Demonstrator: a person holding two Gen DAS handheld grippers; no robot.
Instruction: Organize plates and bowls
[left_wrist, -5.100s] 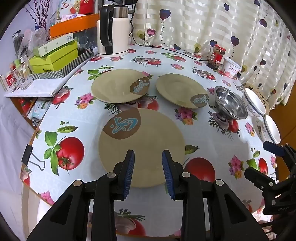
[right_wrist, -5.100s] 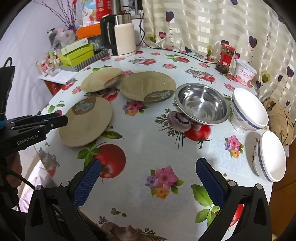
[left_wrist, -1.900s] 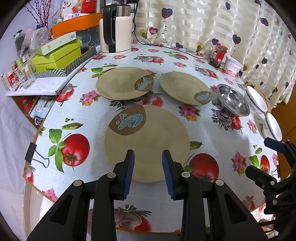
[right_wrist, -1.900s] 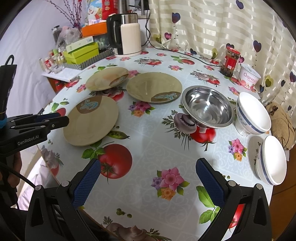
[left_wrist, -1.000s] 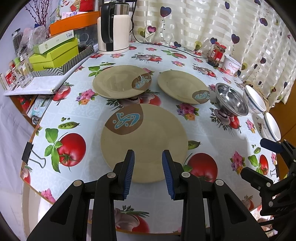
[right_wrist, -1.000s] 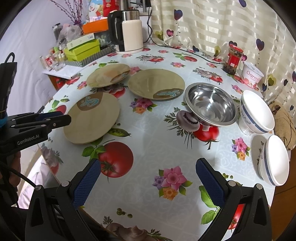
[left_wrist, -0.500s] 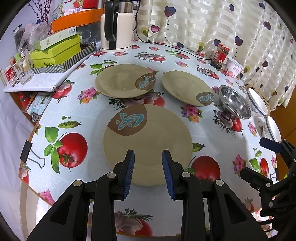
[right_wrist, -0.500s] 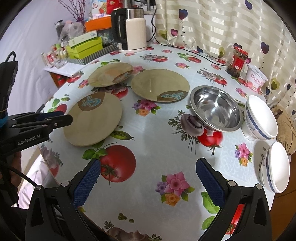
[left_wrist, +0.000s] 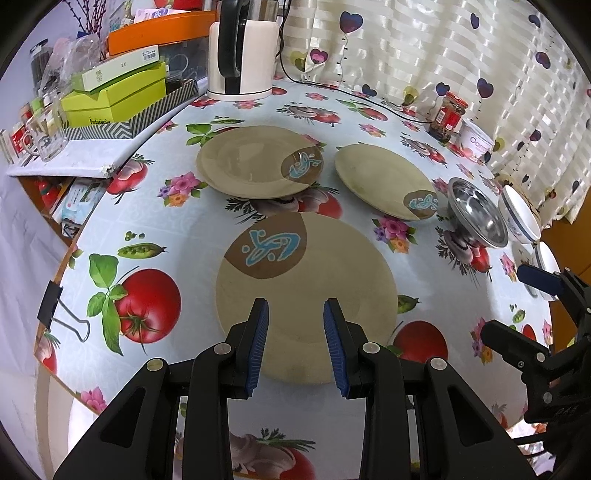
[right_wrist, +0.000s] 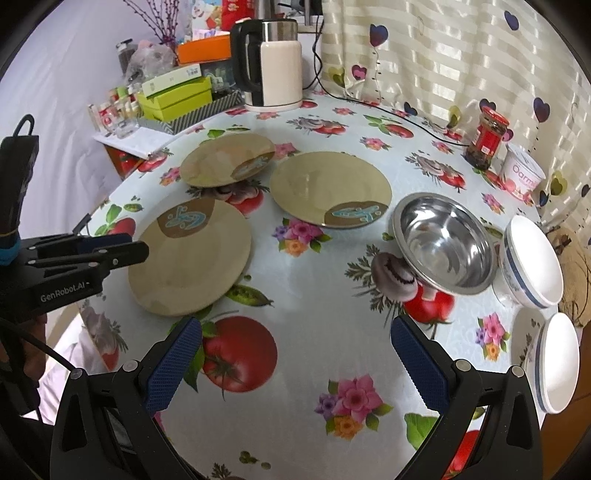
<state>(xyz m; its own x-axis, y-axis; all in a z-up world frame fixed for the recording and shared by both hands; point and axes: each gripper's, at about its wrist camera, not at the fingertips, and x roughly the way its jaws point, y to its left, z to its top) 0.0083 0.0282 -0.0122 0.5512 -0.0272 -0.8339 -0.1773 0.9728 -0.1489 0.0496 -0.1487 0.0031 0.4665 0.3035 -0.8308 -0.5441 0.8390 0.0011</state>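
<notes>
Left gripper (left_wrist: 295, 339) nearer over near plate (left_wrist: 306, 295), steel bowl (right_wrist: 445, 242) well apart.

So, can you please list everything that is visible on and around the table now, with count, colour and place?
Plates: three, tan with brown-and-blue mark, left half of table.
Steel bowl: one, silver, right of plates.
White bowls: two, white with blue band, right edge.
Kettle: one, white and black, far edge.
Jar: one, red lid, near curtain.
Tub: one, white, beside jar.
Green boxes: stacked, side shelf at left.
Binder clip: one, black, table's left edge.
Left gripper: fingers open, over nearest plate.
Right gripper: fingers wide open, empty.
</notes>
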